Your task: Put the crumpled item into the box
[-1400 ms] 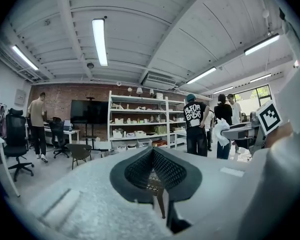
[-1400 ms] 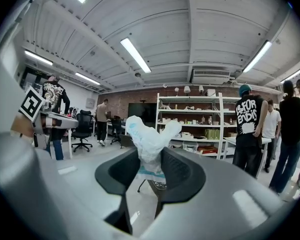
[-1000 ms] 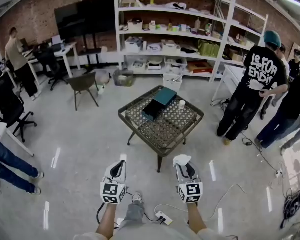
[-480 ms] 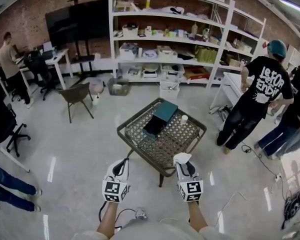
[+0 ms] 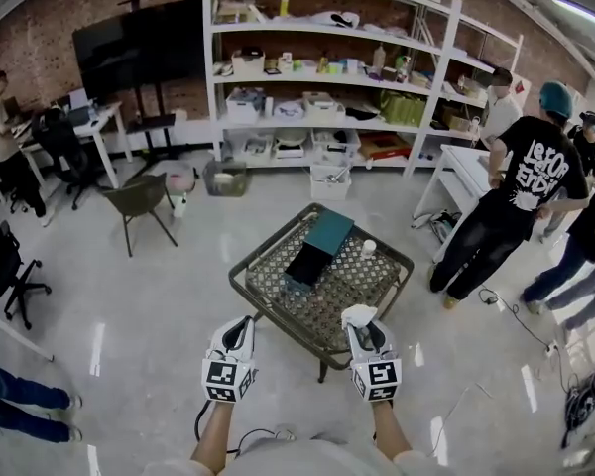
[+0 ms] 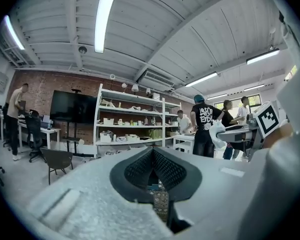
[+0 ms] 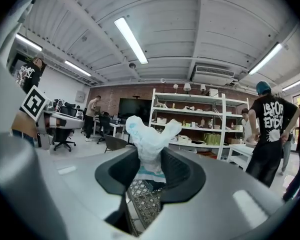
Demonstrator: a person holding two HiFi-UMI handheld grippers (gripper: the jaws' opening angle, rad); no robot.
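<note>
A low table (image 5: 278,284) with a woven lattice top stands just ahead of me. On it lies a dark open box (image 5: 307,263) with a teal lid (image 5: 329,231) at its far end. My right gripper (image 5: 362,327) is over the table's near right edge, shut on a white crumpled item (image 5: 358,315). In the right gripper view the crumpled item (image 7: 147,139) sticks up from between the pads of the right gripper (image 7: 151,169). My left gripper (image 5: 240,327) hovers by the table's near left edge. Its pads meet with nothing between them in the left gripper view (image 6: 153,156).
A small white cup (image 5: 368,249) stands on the table right of the box. Several people (image 5: 516,196) stand to the right. A dark chair (image 5: 139,198) is off to the left, white shelves (image 5: 327,87) are behind, and a cable (image 5: 466,395) lies on the floor.
I have come closer to the table: it now sits nearer in the head view, and both grippers reach its near edge. The right gripper still holds the crumpled item.
</note>
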